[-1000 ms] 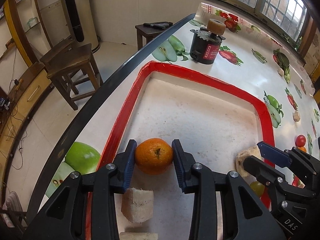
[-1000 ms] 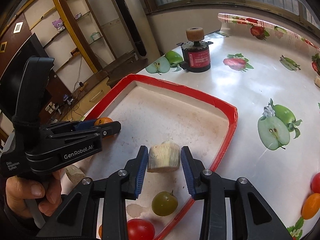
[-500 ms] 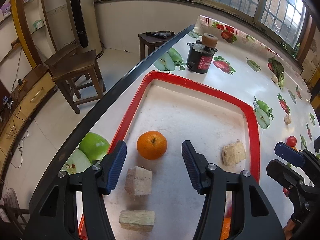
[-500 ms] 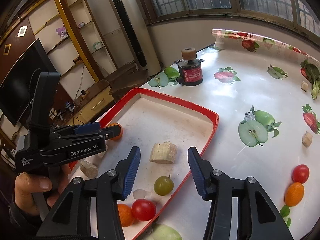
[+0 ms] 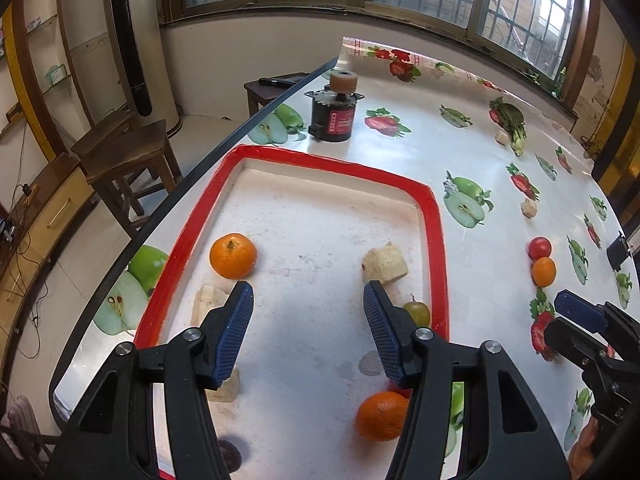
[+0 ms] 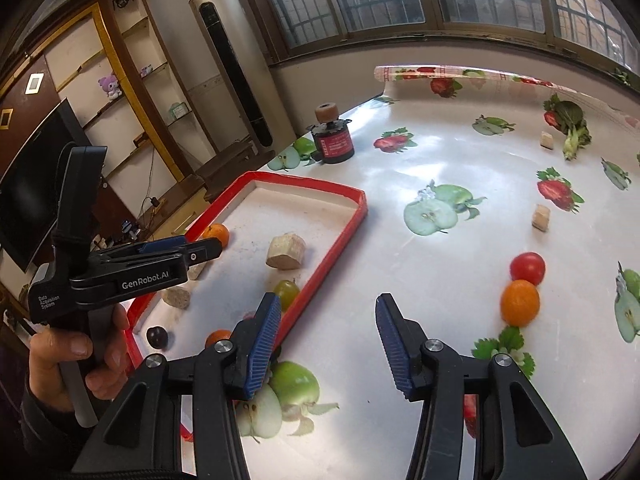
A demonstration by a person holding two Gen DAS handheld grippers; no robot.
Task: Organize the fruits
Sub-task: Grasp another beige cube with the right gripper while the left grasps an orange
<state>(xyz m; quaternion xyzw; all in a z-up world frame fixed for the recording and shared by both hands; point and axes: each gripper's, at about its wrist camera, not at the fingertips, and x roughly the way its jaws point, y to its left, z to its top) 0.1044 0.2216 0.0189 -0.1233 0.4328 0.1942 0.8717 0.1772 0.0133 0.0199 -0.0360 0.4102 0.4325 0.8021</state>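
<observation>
Round orange mandarin (image 5: pixel 233 255) lies in red-rimmed white tray (image 5: pixel 434 216), near left rim, stem dimple up; no clear long axis. Pale cut chunk (image 5: pixel 385 267) toward right rim. Left gripper (image 5: pixel 308 330) above tray, jaws apart, empty. Right gripper (image 6: pixel 326 346) over fruit-print tablecloth (image 6: pixel 460 168), jaws apart, empty.

"GenRobot.AI", "Data Acquisition System" on left gripper (image 6: pixel 208 250)

Left gripper (image 5: pixel 308 330), jaws apart and empty, above red-rimmed tray (image 5: pixel 434 236) with two oranges (image 5: pixel 233 255).
</observation>
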